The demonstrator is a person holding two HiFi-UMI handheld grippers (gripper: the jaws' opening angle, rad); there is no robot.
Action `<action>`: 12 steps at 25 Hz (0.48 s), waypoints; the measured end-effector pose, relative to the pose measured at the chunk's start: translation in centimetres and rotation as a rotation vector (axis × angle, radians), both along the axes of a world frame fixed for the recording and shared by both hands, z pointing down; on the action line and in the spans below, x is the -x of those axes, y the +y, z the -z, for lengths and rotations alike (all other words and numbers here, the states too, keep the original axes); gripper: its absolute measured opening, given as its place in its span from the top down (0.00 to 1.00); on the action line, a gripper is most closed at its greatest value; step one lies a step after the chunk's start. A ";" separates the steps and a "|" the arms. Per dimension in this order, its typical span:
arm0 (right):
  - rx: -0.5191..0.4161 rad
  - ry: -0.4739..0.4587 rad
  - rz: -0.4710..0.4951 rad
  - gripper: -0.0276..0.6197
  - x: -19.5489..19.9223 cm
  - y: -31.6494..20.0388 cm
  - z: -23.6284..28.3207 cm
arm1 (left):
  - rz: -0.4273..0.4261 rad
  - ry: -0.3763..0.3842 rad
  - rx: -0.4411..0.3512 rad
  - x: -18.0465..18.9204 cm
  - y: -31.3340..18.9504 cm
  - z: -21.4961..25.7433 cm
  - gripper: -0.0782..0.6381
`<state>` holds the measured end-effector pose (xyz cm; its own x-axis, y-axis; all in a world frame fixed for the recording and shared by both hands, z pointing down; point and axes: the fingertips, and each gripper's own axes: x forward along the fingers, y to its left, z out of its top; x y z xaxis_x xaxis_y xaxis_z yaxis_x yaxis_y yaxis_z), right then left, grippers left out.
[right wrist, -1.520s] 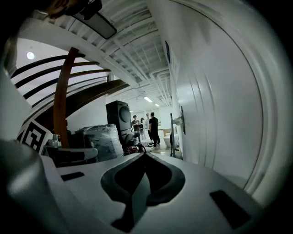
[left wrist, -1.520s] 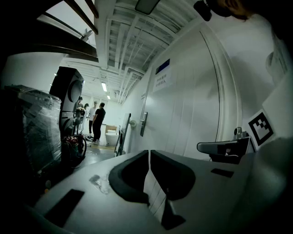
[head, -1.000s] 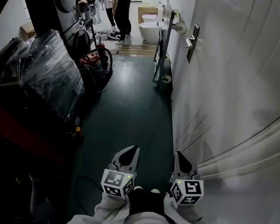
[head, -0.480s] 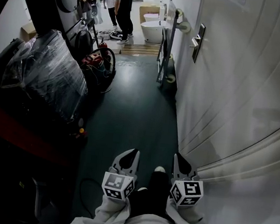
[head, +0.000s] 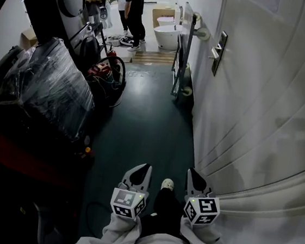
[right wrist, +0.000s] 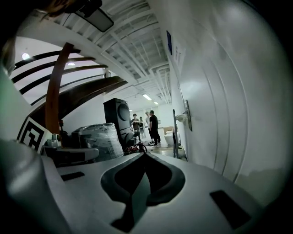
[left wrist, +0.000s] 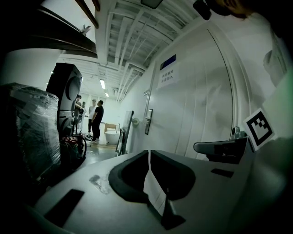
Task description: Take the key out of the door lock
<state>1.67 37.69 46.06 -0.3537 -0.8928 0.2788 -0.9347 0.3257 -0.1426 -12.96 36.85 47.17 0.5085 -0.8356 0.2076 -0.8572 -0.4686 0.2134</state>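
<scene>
Cannot make out the key in any view: too small at this range. Presumably sits in the lock plate (head: 219, 52), mounted upright on the white door (head: 264, 104) along the right of the corridor, well ahead. Going by that, would stick straight out of the door face into the corridor, long axis level and square to the door; cannot confirm.

Nothing done yet on the task, to judge by the distance: no reach, no touch, no pull. Left to do: close in on the plate, pinch the key's head, draw it out along its own axis.

Holding the left tongs (head: 142, 169) and right tongs (head: 194, 177) low, close to the body, side by side, well apart from the plate. Both clenched tip to tip, grasping nothing.

Farther out, past the plate and down the dark floor (head: 141, 128), can see several people (head: 130, 4) standing.
</scene>
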 end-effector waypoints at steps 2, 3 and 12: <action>-0.004 -0.004 -0.007 0.88 -0.5 -2.1 -0.1 | -0.007 -0.001 -0.007 -0.4 -2.4 0.1 0.86; -0.004 -0.011 -0.014 0.88 -0.8 -3.2 -0.1 | -0.011 0.000 -0.010 -0.6 -3.6 0.2 0.86; 0.005 -0.045 -0.033 0.88 -2.3 -13.0 0.8 | -0.020 -0.003 -0.028 -1.6 -13.4 1.7 0.86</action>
